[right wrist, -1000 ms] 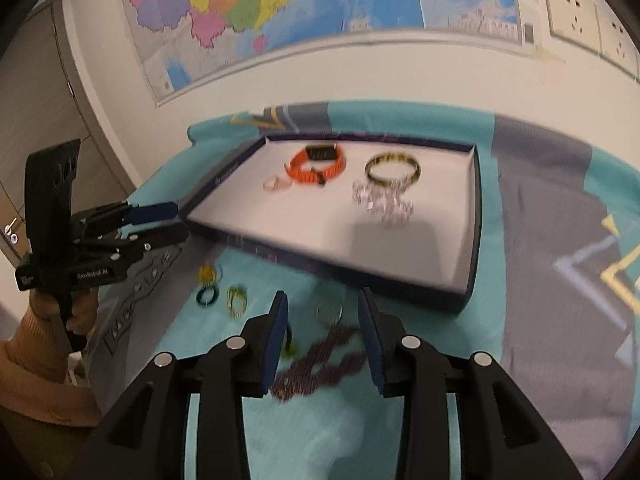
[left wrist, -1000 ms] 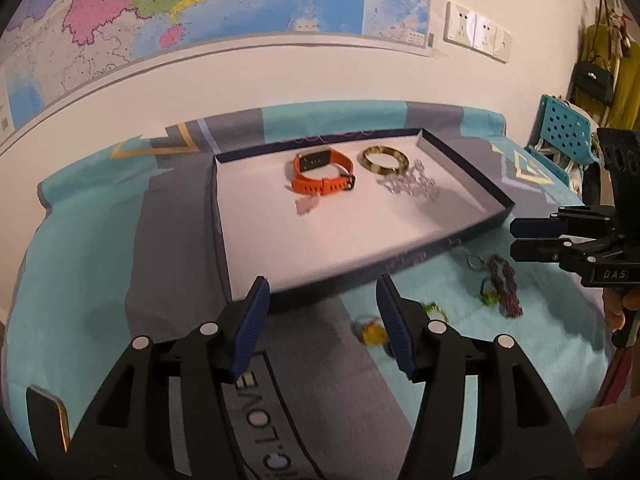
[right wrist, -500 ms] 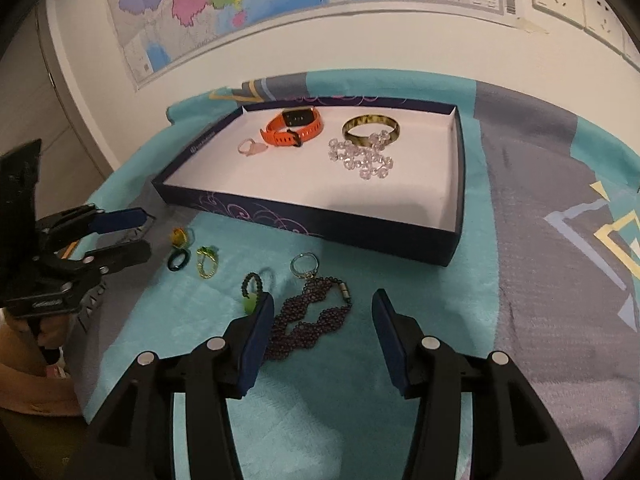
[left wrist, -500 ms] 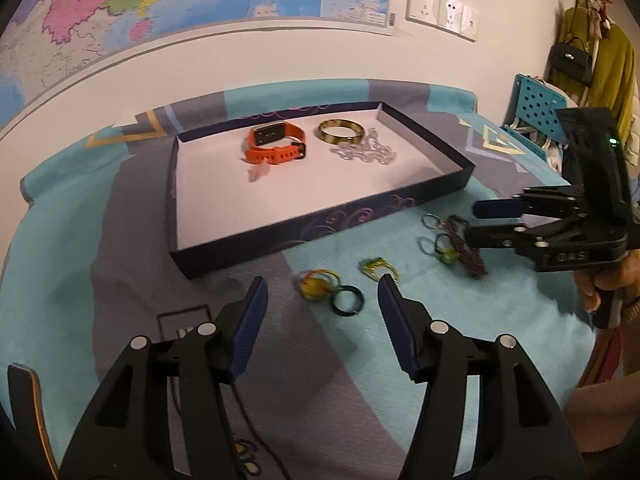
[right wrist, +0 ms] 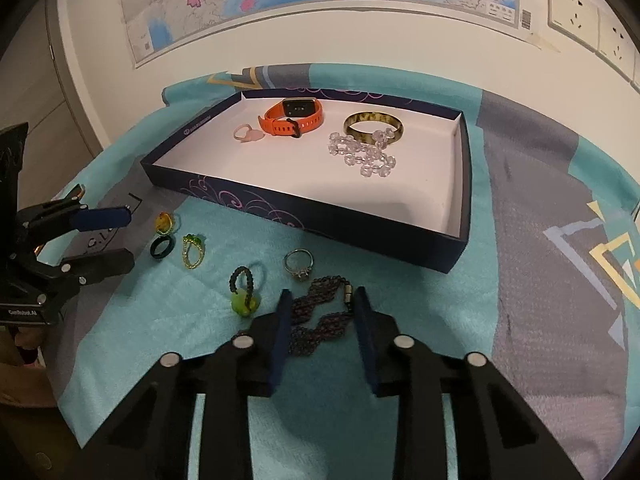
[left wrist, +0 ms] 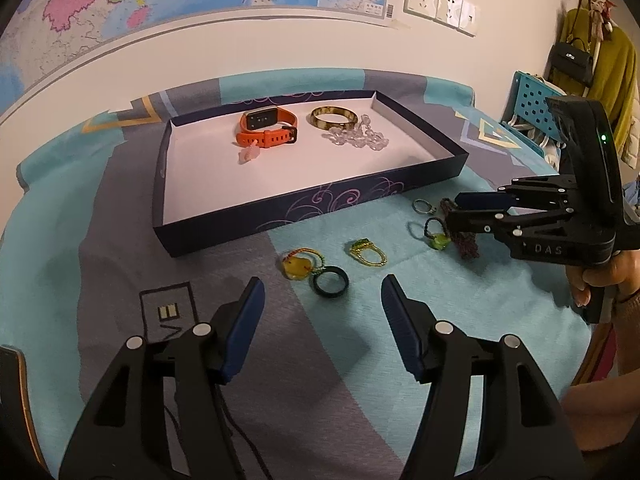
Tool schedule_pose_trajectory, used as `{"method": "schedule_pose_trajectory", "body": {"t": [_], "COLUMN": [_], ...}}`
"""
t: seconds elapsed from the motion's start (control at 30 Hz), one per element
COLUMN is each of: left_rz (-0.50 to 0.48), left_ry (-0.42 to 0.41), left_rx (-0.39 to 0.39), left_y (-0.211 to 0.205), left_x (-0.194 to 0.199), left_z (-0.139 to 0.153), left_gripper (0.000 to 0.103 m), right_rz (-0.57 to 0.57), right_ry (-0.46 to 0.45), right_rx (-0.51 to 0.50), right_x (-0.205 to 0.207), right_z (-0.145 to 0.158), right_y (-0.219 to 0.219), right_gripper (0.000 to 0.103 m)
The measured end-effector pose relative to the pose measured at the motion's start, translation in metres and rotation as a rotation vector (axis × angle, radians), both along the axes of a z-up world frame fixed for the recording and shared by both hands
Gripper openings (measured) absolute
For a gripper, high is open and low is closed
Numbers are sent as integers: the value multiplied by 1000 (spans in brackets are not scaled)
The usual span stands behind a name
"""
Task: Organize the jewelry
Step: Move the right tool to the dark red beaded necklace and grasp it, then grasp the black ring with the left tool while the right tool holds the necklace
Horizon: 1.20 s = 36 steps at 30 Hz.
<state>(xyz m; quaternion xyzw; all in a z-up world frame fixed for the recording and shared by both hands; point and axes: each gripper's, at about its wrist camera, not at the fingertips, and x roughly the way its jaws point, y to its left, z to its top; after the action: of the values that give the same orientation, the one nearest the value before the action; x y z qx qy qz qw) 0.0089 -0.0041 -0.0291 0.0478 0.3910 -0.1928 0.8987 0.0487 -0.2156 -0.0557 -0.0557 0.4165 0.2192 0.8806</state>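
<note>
the left gripper [left wrist: 322, 304] hovered low over the cloth-covered surface [left wrist: 360, 380], its jaws spread wide and gripping nothing, lined up toward the yellow pendant ring [left wrist: 298, 266] and the dark ring [left wrist: 330, 284] lying just ahead of them. that aim suggested these two were its likely next pick. a gold ring with a green stone [left wrist: 366, 253] lay a little further right, then a beaded ring with a green charm [left wrist: 435, 234] and a silver ring [left wrist: 423, 206] close to the box wall.

behind all of them sat the dark blue box [left wrist: 320, 208], already holding an orange watch [left wrist: 267, 126], a pink ring [left wrist: 249, 154], a mottled bangle [left wrist: 334, 118] and a clear bead strand [left wrist: 358, 138], so the sorting looked roughly half done, with the loose pieces still waiting outside.

at the right, the right gripper [right wrist: 319, 316] was low over the dark beaded bracelet [right wrist: 318, 320], its jaws parted on either side of the strand, which lay slack on the cloth between them. the jaws were released, not yet pinching; whether a pad brushed the beads i could not tell. straddling it this way seemed meant for a closing grasp before carrying it to the box.
</note>
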Motion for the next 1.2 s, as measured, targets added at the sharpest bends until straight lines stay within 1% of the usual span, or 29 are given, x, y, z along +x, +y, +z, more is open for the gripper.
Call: {"method": "schedule_pose_trajectory", "body": {"t": [0.03,0.1,0.17,0.23,0.27,0.47,0.67,0.73,0.8,0.97,1.07,1.1,1.2], "left_rz": [-4,-9,-15,-19,-20,-17,-16,-18,-15,5,25,29,38], "left_ry": [-1,-2,-7,-7,-5,26,52,72,80,64,65,70,76], "left_rx": [-1,-1,-1,-2,-4,-11,-13,-13,-15,-15,-13,-13,-17], "left_y": [-1,-3,-4,-4,-4,-2,-1,-3,-3,1,6,7,9], "left_x": [-1,-2,-3,-4,-4,-1,6,9,11,17,23,25,28], "left_z": [0,0,1,1,1,-3,-8,-12,-14,-10,-10,-11,-11], "left_gripper": [60,60,60,60,60,55,51,46,45,45,42,39,38], "right_rz": [-1,3,12,8,8,-1,-11,-10,-12,-14,-18,-19,-21], "right_ry": [2,7,15,18,23,44,29,26,22,16,17,19,18], "right_rx": [5,14,34,45,58,147,213,225,229,244,250,253,260], "right_x": [0,-1,-2,-4,-4,-8,-12,-12,-13,-13,-14,-14,-14], "right_z": [0,0,0,0,0,3,12,14,16,18,17,17,17], "right_y": [-1,-2,-3,-4,-5,-16,-24,-25,-25,-27,-29,-29,-31], "right_gripper": [23,9,6,5,1,1,1,1,1,1,1,1,1]}}
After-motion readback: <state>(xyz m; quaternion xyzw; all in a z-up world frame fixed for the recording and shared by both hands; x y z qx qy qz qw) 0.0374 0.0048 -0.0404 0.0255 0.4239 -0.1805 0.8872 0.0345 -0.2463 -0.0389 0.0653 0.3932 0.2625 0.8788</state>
